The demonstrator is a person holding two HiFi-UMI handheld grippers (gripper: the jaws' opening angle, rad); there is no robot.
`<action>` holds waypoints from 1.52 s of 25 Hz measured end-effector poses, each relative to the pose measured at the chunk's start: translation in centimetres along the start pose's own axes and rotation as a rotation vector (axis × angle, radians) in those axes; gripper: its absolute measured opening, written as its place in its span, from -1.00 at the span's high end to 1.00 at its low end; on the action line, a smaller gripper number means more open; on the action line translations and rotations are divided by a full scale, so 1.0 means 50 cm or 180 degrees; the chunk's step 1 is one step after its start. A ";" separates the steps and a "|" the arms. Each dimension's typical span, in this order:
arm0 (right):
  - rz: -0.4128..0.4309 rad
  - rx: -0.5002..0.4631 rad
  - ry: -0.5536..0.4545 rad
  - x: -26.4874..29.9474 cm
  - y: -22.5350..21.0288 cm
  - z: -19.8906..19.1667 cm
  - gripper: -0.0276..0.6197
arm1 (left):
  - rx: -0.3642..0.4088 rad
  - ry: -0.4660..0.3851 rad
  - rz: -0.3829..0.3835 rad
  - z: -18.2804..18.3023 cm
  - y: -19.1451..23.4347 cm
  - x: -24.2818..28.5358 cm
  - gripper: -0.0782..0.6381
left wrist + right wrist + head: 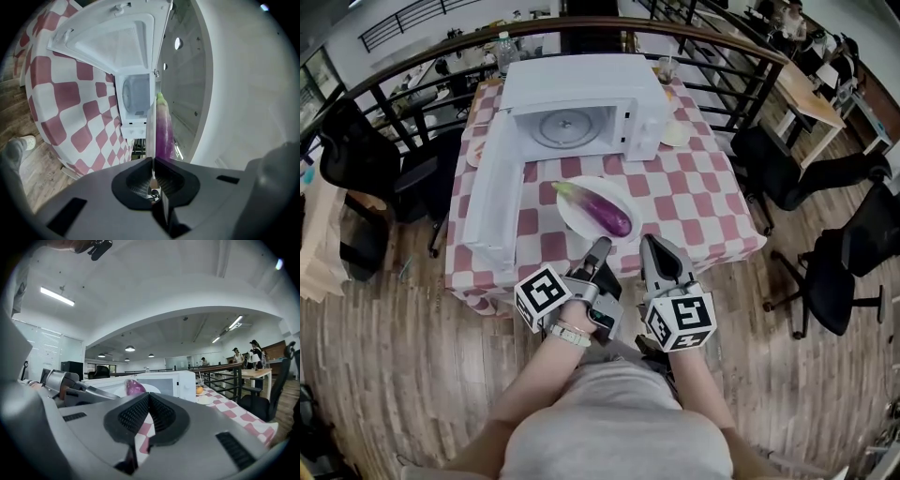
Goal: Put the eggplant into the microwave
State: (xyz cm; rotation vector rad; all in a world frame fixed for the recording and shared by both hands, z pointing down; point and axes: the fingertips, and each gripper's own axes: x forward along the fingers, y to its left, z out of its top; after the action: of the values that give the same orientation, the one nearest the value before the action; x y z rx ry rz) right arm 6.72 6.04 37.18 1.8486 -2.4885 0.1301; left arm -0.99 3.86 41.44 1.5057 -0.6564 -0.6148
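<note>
A purple eggplant with a green stem lies on a white plate on the checkered table. Behind it stands the white microwave, its door swung wide open to the left and the glass turntable showing. Both grippers hover side by side at the table's front edge, just short of the plate. My left gripper is shut with nothing in it; its own view shows the eggplant straight ahead. My right gripper is shut and empty too, with the eggplant beyond its tips.
A small plate with food and a glass sit right of the microwave, and a bottle stands behind it. A curved railing runs behind the table. Black office chairs stand at the right and at the left.
</note>
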 end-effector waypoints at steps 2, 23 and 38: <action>0.0030 0.0005 -0.0004 0.029 -0.009 0.003 0.84 | -0.0017 -0.0039 0.0003 0.021 0.002 0.021 0.73; 0.0481 0.0021 0.0155 0.363 -0.093 0.009 0.84 | 0.0008 -0.0509 0.0184 0.269 0.058 0.221 0.73; 0.0688 -0.0168 0.0256 0.497 -0.131 -0.014 0.84 | -0.0023 -0.0552 0.0218 0.345 0.102 0.302 0.73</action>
State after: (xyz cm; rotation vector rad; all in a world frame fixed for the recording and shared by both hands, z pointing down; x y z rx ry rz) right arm 5.80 -19.47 40.19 1.5197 -2.6017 0.1403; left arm -3.25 -19.04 46.10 1.4273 -0.8344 -0.6994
